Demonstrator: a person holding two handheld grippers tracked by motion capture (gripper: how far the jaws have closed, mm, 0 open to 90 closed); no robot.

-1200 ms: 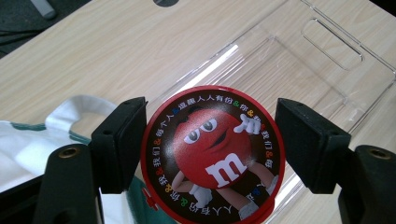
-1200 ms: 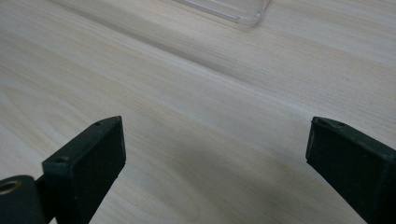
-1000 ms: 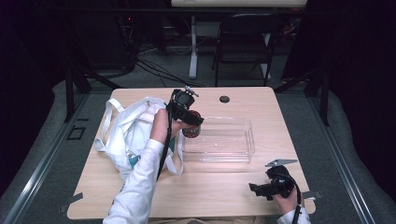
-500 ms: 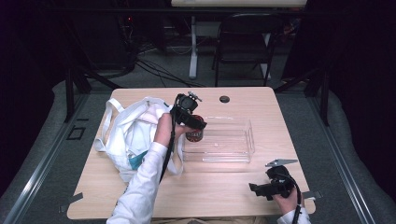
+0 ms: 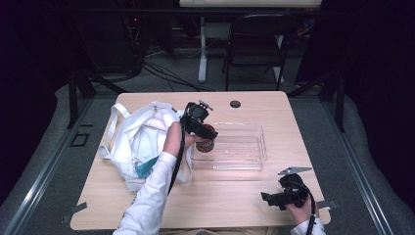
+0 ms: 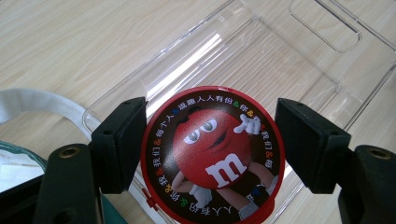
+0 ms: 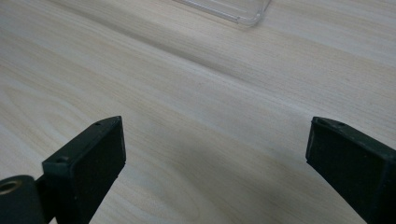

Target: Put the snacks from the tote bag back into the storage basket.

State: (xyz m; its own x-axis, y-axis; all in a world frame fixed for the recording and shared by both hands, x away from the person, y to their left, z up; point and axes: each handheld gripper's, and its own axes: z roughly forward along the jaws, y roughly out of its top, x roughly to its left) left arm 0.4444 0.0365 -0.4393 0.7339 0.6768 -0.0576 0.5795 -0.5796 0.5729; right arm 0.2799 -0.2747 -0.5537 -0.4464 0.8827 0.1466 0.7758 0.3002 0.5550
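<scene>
A round red candy can (image 6: 210,158), with a cartoon red character and an "m" on its lid, sits between the pads of my left gripper (image 6: 215,140), which is shut on it. From above, the left gripper (image 5: 204,133) holds the can (image 5: 205,143) at the left end of a clear plastic tray (image 5: 263,143), just inside its wall. My right gripper (image 5: 268,199) rests near the table's front right with its jaws wide open. Nothing lies between the right gripper's (image 7: 219,154) pads except bare wood.
A white cloth bag (image 5: 137,139) with something teal inside lies left of the tray, and its strap (image 6: 37,100) runs beside the left jaw. A small black disc (image 5: 235,104) sits near the table's far edge. A corner of the tray (image 7: 243,14) lies ahead of the right gripper.
My left gripper has carried the can a little rightward and downward, from the bag's edge into the tray's left end. The right gripper has stayed put.
</scene>
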